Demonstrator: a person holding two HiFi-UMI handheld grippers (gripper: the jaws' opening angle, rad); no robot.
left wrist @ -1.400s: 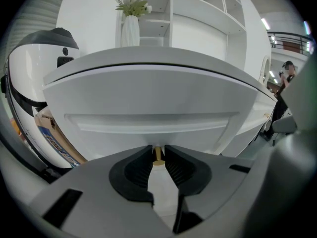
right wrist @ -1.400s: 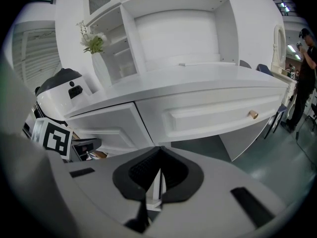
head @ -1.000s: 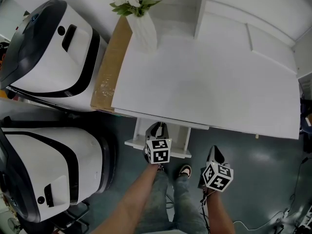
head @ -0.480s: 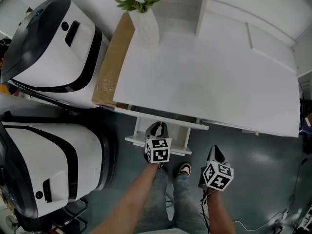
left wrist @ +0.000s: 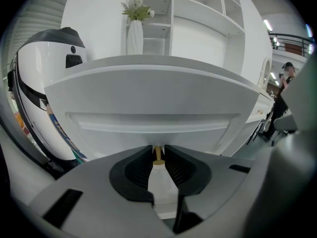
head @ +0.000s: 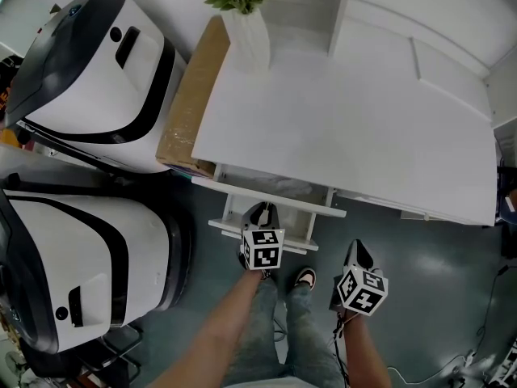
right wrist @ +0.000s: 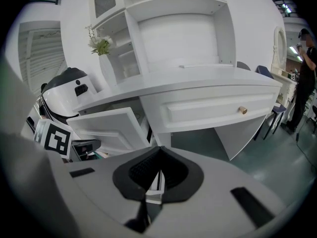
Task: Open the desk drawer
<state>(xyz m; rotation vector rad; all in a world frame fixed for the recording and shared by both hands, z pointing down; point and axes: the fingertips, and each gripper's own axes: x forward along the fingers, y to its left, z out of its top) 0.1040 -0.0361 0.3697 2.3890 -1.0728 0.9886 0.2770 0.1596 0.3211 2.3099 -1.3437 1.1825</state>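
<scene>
- The white worktop [head: 347, 128] fills the middle of your head view, with a white shelf unit [head: 303, 6] standing at its back edge.
- Two white-and-black machines stand to the left of it, one [head: 89, 79] beside the worktop's end and one [head: 73, 257] nearer to you.
- A brown cardboard panel [head: 190, 103] lies along the worktop's left edge.
- The drawer [head: 222, 225] sits under the left part of the worktop. It is pulled partly out towards you, so its inside shows just past the worktop's front edge.
- A second drawer [right wrist: 213, 110] to its right is shut flush, and its own small knob [right wrist: 242, 110] is untouched.
- A white vase [head: 249, 39] of flowers stands at the back left corner of the worktop.
- Your left gripper [head: 260, 215] is at the middle of the open drawer's front, pointing down at a slant.
- Your right gripper [head: 355, 255] hangs over the floor beside your leg, well apart from the desk. Its jaws are closed together with nothing between them.
- The brass knob [left wrist: 158, 154] on the drawer front is clamped between your left jaws, whose pads press it from both sides.
</scene>
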